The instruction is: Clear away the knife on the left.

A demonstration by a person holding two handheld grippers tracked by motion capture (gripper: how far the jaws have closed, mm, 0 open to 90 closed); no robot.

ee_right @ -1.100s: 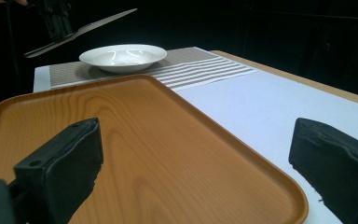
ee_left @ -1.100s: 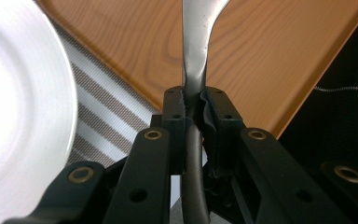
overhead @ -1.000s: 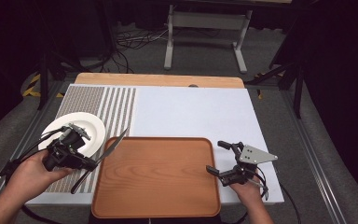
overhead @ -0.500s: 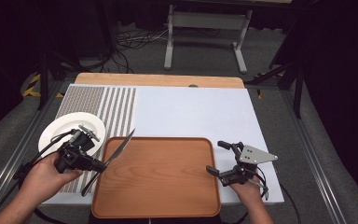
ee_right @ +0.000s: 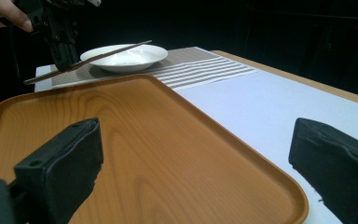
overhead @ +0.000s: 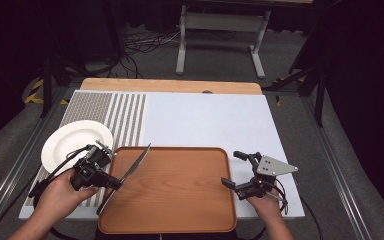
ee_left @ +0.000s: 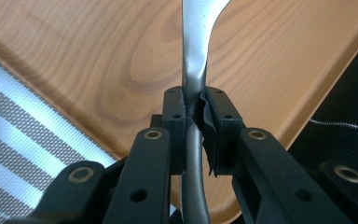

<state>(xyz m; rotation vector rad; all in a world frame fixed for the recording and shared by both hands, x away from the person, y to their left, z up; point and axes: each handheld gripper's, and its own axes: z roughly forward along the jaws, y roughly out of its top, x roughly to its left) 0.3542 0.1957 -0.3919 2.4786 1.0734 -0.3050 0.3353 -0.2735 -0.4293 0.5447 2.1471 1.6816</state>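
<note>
My left gripper (overhead: 114,183) is shut on a metal table knife (overhead: 135,161), gripping its handle. The knife hangs over the left edge of the wooden tray (overhead: 180,195), its blade pointing to the far right. In the left gripper view the pads pinch the knife (ee_left: 193,56) just above the tray (ee_left: 98,60). My right gripper (overhead: 231,168) stands open at the tray's right edge with nothing between its jaws. In the right gripper view, the jaws (ee_right: 196,163) stand wide over the tray (ee_right: 135,135), with the knife (ee_right: 102,53) beyond.
A white plate (overhead: 75,142) lies on the striped placemat (overhead: 125,115) left of the tray. A white mat (overhead: 210,120) covers the table behind the tray. Metal stand legs (overhead: 220,45) and cables lie on the floor beyond the table's far edge.
My left gripper has moved right and down with the knife, from beside the plate to over the tray's left edge. The right gripper has stayed in place.
</note>
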